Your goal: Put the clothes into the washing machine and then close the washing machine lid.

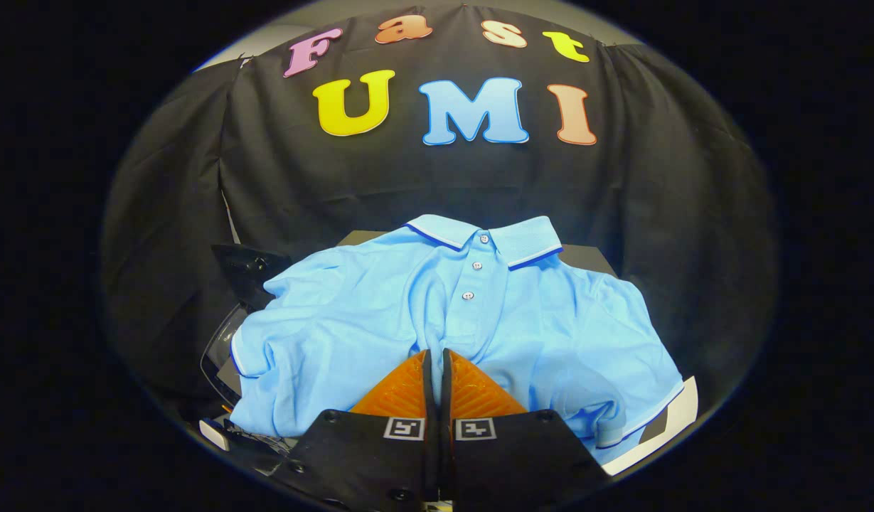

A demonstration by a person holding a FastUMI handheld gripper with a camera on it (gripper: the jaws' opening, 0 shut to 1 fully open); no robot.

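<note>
Fingers of the tool [437, 353] pinch a fold of the light-blue polo shirt [550, 320], no readable label.

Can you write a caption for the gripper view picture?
Closed claw touches a light blue polo shirt just ahead.

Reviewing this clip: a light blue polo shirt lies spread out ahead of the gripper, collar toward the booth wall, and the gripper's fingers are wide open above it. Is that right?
Not quite. The gripper view shows the gripper with its fingers closed together, almost no gap between them, tips at the fabric below the button placket. The rest holds: the light blue polo shirt lies spread out, collar toward the booth wall.
</note>
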